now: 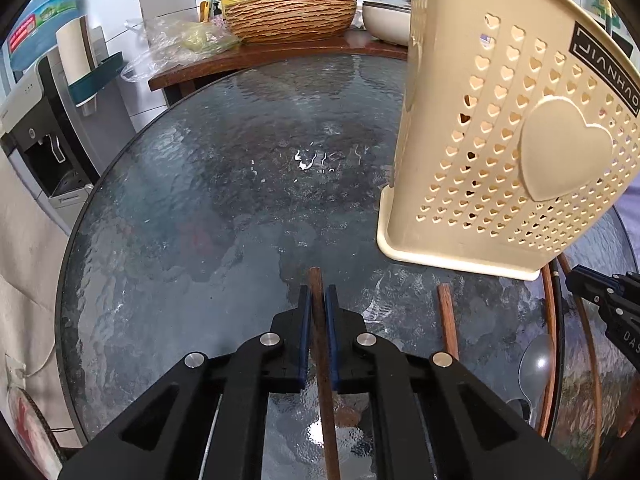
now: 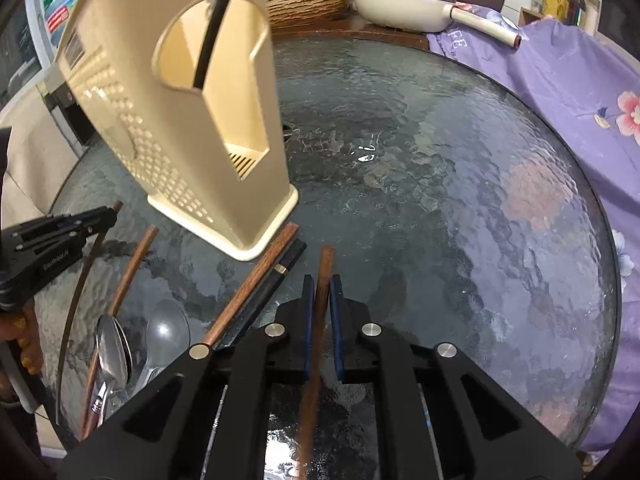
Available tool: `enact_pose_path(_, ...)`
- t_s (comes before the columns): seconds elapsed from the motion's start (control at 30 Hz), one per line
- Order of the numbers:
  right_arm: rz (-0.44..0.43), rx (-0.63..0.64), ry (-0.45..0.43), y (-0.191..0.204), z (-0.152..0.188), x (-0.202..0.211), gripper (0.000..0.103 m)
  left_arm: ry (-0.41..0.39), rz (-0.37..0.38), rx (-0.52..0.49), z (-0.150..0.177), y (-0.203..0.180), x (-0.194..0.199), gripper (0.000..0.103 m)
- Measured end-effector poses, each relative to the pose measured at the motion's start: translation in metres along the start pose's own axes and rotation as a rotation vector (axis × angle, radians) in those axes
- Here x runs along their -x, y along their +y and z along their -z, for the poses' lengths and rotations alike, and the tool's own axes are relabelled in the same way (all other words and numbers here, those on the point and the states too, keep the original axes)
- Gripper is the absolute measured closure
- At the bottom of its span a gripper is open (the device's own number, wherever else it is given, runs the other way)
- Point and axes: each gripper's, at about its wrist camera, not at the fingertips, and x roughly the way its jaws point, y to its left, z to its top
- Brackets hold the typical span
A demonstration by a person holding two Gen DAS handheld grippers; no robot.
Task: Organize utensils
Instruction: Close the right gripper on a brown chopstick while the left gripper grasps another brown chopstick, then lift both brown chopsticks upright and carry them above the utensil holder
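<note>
So both grippers had a chopstick each. The left gripper (image 1: 316, 292) had its fingers (image 1: 305, 320) closed down to a narrow slot around a dark brown chopstick (image 1: 320, 340), which ran straight toward 12 o'clock and poked out a bit past the tips. Same deal on the other side: the right gripper (image 2: 322, 282) was pinched around a reddish wooden chopstick (image 2: 320, 320), tip sticking out at 12. Whether the pads were truly pressing the wood or just hugging it, I couldn't say for sure through the fisheye.

The beige utensil holder (image 1: 500, 140) with the heart-shaped holes stood on the round glass table (image 1: 220, 200), up at about 2 o'clock from the left gripper, and at 10 to 11 o'clock in the right view (image 2: 180, 120). It looked tilted, but that might've been lens warp.

Loose stuff lay on the glass between the two grippers: another brown chopstick (image 2: 250, 284) and a black chopstick (image 2: 276, 276) side by side, ends just beside the holder's base, a thinner brown stick (image 2: 132, 272) at 9 o'clock, plus a metal spoon (image 2: 114, 352) and a grey ladle-type spoon (image 2: 166, 332) at 8 o'clock.
</note>
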Motion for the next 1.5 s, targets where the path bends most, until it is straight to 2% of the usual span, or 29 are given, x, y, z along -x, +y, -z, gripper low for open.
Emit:
enact_pose_path(0.33,-0.063,-0.037,-0.034,-0.012,-0.003,0.004,0.096,-0.012,0.01,0.017,0.0,0.0,0.001,0.097)
enact_pose_path(0.5,-0.094,-0.062,-0.083,-0.019,-0.007,0.017,0.096,-0.038,0.025,0.033,-0.003,0.006,0.011,0.097)
enact_pose_path(0.97,-0.195,-0.054,-0.262,-0.022,-0.013,0.096,0.096,-0.169,0.143,0.061,-0.011,0.011,0.075,0.097)
enact_pose_path(1.5,-0.299,-0.004,-0.38,-0.022,-0.005,0.175,0.096,-0.317,0.233,0.041,-0.005,0.008,0.158,0.097)
